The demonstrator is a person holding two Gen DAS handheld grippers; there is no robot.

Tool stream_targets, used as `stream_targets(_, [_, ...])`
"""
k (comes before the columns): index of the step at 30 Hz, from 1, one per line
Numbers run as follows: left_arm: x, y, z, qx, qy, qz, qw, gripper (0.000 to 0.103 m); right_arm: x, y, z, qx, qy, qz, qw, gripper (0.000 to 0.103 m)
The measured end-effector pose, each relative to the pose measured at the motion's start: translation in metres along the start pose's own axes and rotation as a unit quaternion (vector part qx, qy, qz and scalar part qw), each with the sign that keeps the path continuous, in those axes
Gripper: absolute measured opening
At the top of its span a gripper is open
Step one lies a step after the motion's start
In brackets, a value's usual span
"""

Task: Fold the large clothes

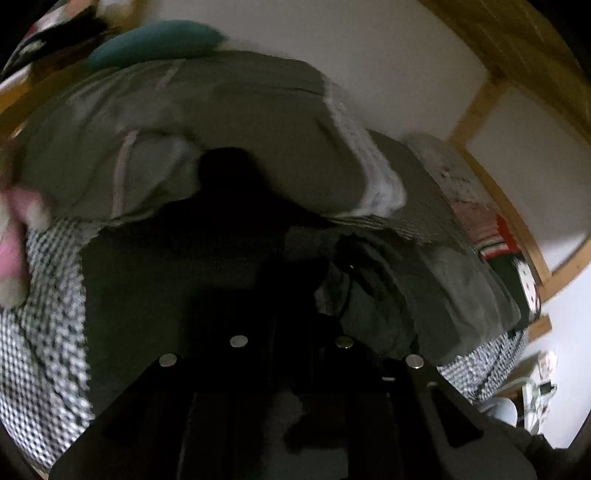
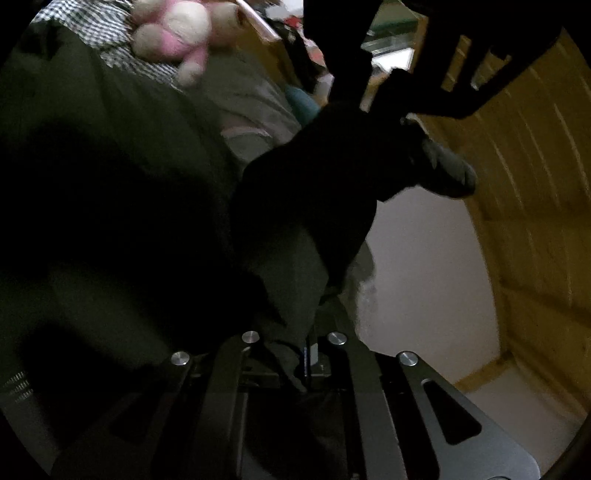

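Right claw clenched on the dark green garment, which fills frame left over the checkered bed; pink plush toy upper left (blurry). Left claw: grip too dark to tell.

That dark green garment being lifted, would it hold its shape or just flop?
Probably floppy: in the right wrist view the dark green garment sags in folds from the right gripper. It looks thick, so likely fairly heavy. Its bulk probably drags over the checked bedsheet.
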State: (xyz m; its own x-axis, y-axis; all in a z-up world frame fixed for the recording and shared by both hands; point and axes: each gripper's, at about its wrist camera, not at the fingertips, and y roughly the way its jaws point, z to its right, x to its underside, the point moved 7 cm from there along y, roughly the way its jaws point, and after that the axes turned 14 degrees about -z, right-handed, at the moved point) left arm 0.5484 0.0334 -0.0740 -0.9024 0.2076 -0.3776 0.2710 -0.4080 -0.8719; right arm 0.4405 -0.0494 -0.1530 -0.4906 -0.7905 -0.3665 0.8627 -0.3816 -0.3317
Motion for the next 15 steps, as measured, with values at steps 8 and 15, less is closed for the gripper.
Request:
stream_targets(8, [0.025, 0.008, -0.126, -0.11, -0.096, 0.015, 0.9892, 0.052, -0.039, 0.003, -0.094, -0.063, -0.068, -0.028, 0.995, 0.006])
stream_targets(15, [0.009, -0.031, -0.073, 0.001, -0.05, 0.074, 0.996, 0.09, -0.057, -0.004, -0.101, -0.062, -0.054, -0.031, 0.996, 0.007])
